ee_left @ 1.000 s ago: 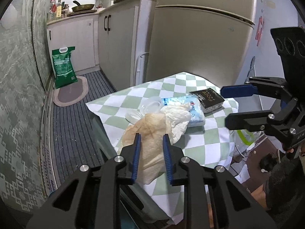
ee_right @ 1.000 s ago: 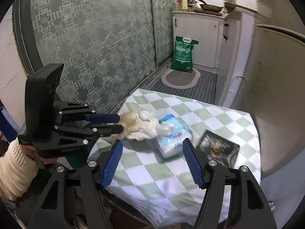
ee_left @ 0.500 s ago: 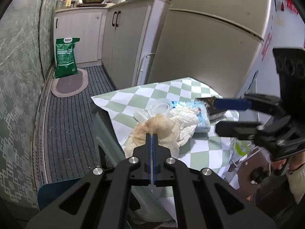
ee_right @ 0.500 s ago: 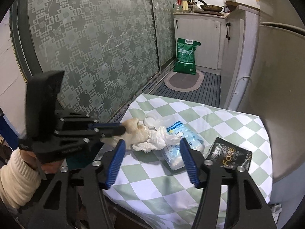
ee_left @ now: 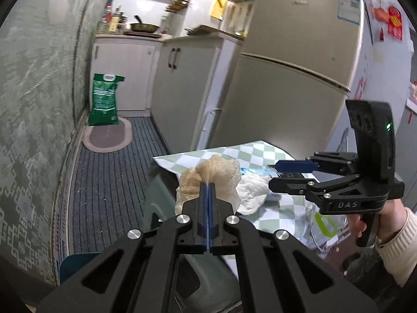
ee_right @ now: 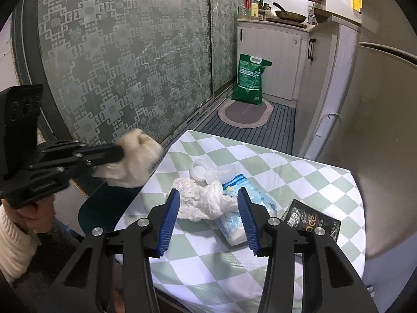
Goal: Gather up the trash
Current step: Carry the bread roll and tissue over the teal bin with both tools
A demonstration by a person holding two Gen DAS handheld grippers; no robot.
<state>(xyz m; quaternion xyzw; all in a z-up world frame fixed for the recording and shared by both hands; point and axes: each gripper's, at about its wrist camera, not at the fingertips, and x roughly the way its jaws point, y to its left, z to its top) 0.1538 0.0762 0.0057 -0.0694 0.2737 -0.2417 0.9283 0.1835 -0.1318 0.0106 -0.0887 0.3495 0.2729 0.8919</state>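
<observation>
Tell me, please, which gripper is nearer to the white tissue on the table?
Right. The right gripper has its open jaws, just closing, on either side of the white tissue. The left gripper is off the table's edge, shut on a brownish tissue.

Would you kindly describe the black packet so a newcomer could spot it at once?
Find the green-and-white checked tablecloth beside the fridge. The black packet lies flat at its right side, next to the blue tissue pack; it alone is dark and glossy, with pale lettering.
</observation>
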